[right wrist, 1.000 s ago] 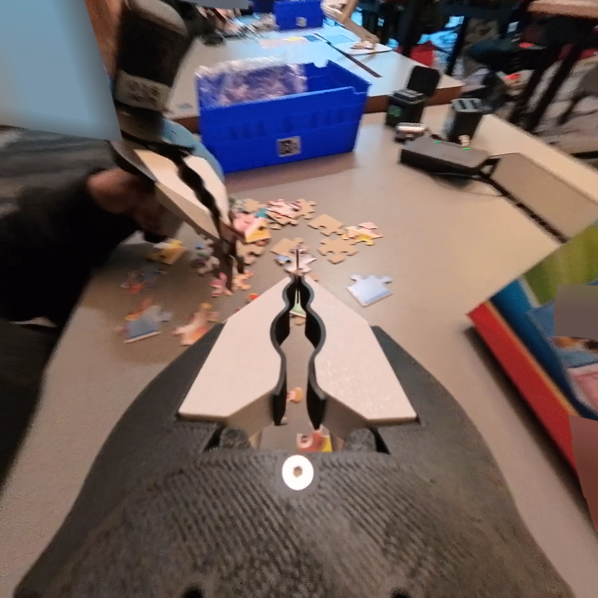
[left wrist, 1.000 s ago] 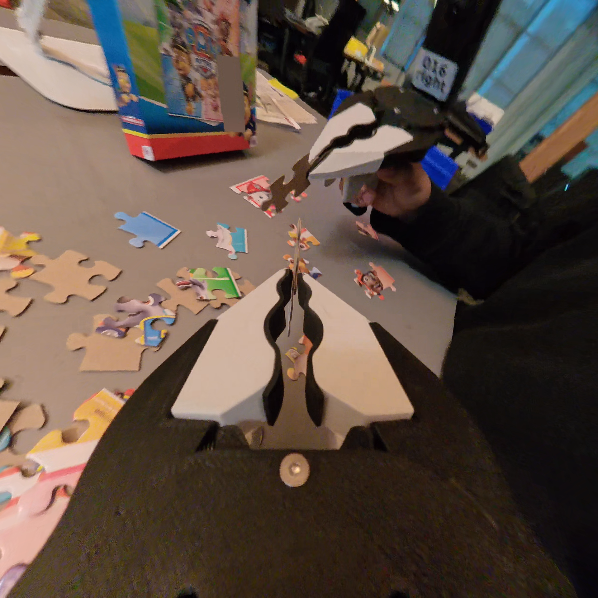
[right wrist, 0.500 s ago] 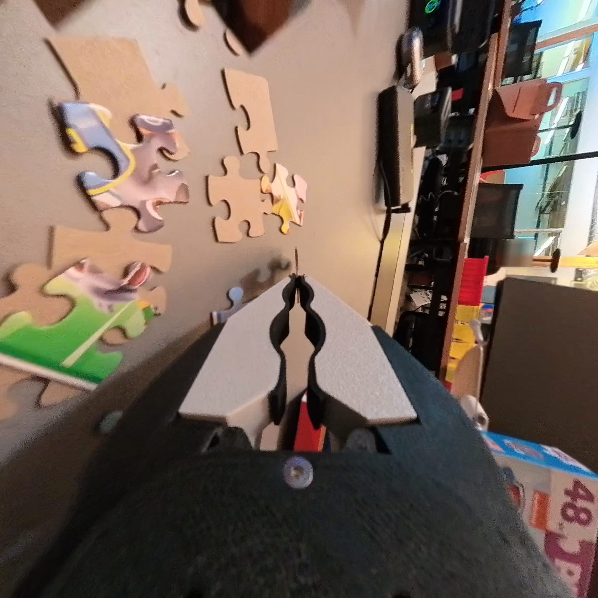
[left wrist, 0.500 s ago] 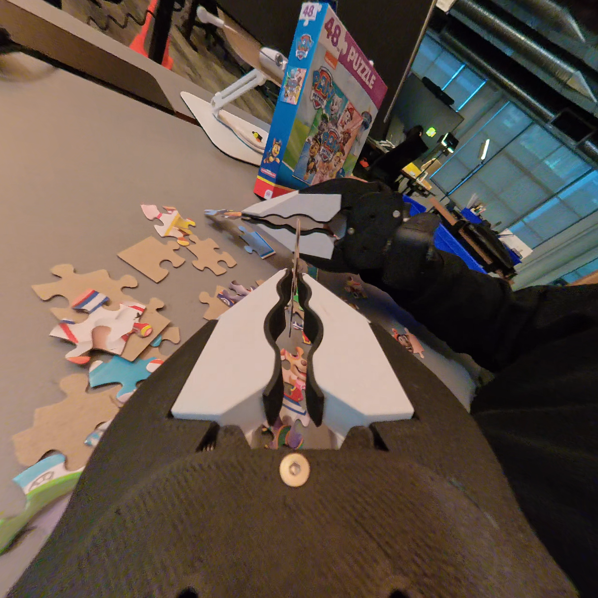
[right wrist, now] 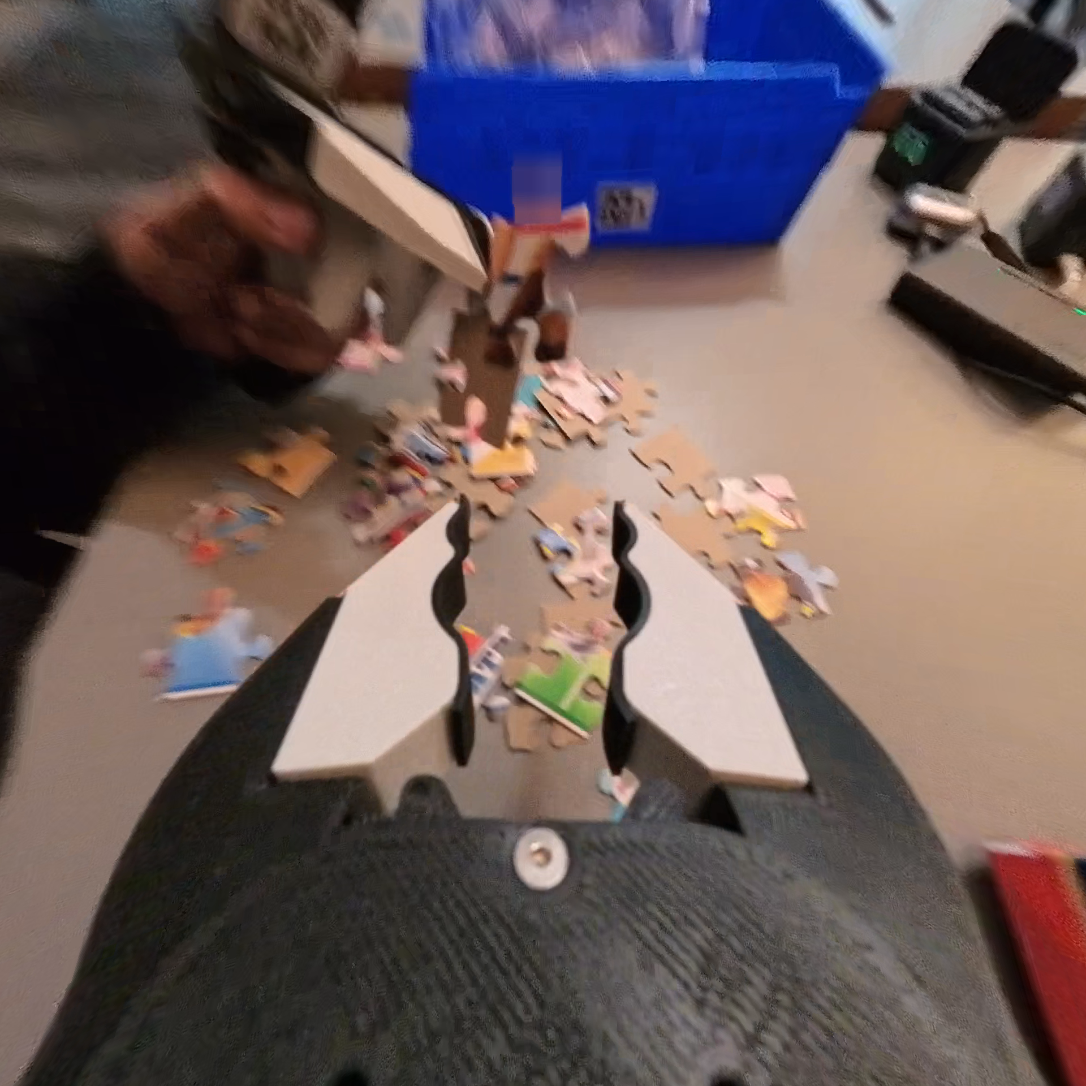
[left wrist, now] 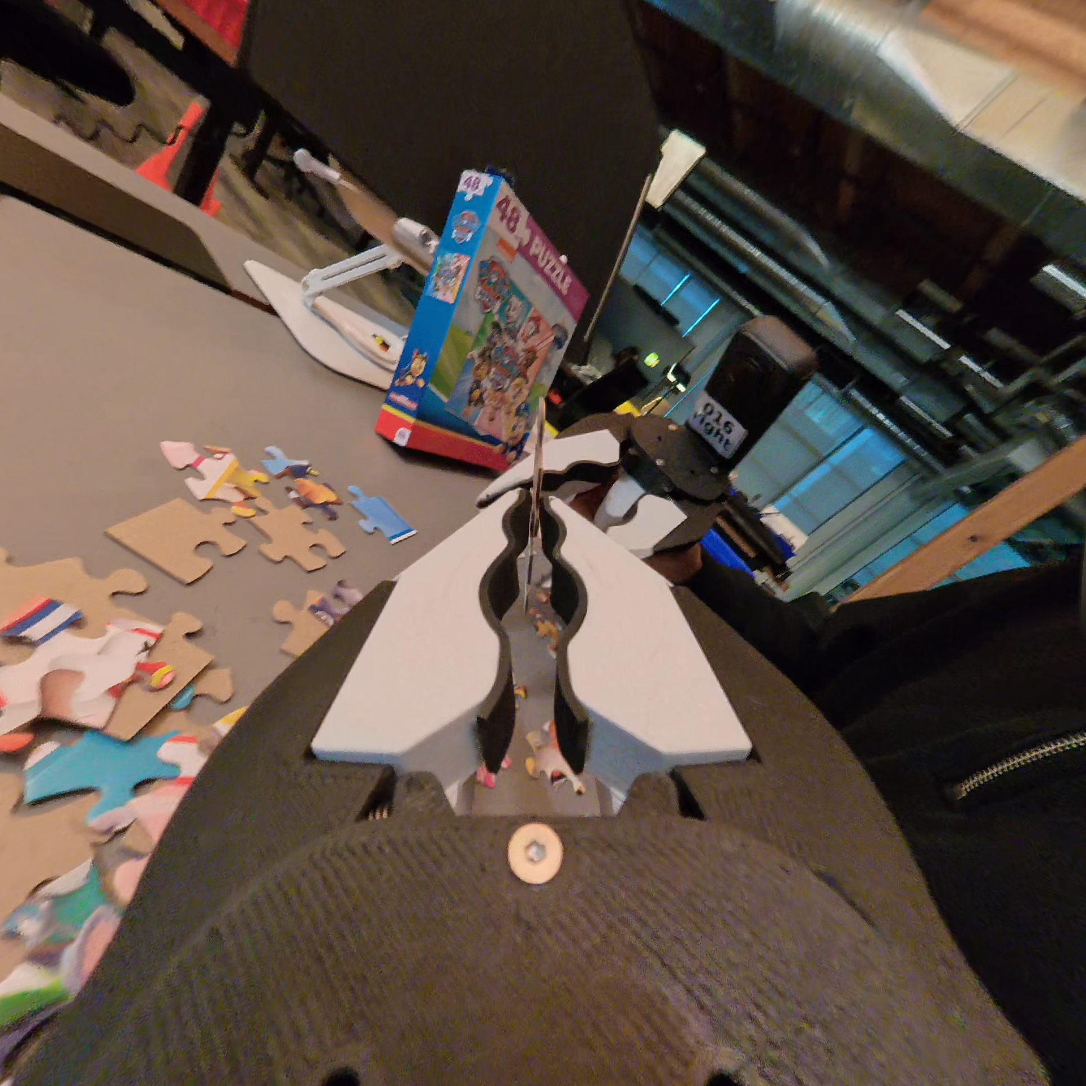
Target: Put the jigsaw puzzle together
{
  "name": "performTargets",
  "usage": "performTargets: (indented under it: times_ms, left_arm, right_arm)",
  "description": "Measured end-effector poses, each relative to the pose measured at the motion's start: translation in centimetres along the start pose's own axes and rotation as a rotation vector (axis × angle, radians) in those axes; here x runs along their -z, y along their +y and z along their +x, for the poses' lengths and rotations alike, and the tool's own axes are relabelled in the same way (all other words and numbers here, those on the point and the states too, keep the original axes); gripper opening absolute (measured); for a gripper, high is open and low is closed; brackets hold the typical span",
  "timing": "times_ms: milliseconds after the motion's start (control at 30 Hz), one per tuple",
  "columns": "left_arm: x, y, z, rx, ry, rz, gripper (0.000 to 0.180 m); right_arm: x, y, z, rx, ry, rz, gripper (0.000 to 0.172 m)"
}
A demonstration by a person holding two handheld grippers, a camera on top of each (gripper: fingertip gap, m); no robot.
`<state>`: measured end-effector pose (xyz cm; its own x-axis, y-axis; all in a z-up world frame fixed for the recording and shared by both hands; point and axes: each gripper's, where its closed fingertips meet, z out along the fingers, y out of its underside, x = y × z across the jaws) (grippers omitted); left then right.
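My left gripper (left wrist: pixel 533 499) is shut on a puzzle piece (left wrist: pixel 536 446) that stands edge-on between its fingertips. The right wrist view shows that gripper (right wrist: pixel 479 264) at the upper left, above the table, with what looks like two joined pieces (right wrist: pixel 488 376) hanging from its tips, the brown backing facing me. My right gripper (right wrist: pixel 538 517) is open and empty above scattered loose pieces (right wrist: pixel 676 452). In the left wrist view the right gripper (left wrist: pixel 582 493) is just beyond my left fingertips with its fingers apart.
A grey table (left wrist: pixel 117 352) carries many loose pieces (left wrist: pixel 176 540), some face down. An upright puzzle box (left wrist: pixel 482 352) stands behind them; its red edge (right wrist: pixel 1040 940) is at the lower right. A blue bin (right wrist: pixel 646 135) and black devices (right wrist: pixel 987 329) are beyond. Tip to tip, the grippers are about 7 cm apart.
My right gripper, shut on a thin piece before, has opened and no longer holds it. It swung back level and now faces the left gripper. The left stays shut on its piece.
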<state>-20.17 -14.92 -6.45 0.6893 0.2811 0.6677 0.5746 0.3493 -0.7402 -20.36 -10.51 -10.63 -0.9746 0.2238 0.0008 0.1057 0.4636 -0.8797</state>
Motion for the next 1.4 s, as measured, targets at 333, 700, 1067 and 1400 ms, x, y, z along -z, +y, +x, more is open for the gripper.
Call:
performTargets:
  times_ms: [333, 700, 1067, 1400]
  left_arm:
    - [-1.8, -0.1, 3.2, -0.013, 0.105, 0.015, 0.000]
    - [0.3, -3.2, -1.4, 0.044, -0.073, 0.106, 0.000]
    - [-0.4, -2.6, -14.0, 0.060, -0.526, -0.378, 0.000]
    - [-0.4, -1.2, -16.6, 0.075, -0.607, -0.472, 0.000]
  right_arm:
    - [1.2, -3.7, -3.1, -0.220, -0.204, 0.241, 0.020]
    - [3.1, -0.6, 2.3, -0.306, -0.008, 0.173, 0.000]
    - [3.5, 7.5, 14.8, 0.560, 0.758, -0.725, 0.000]
    - [3.1, 9.4, 14.8, 0.551, 0.713, -0.784, 0.025]
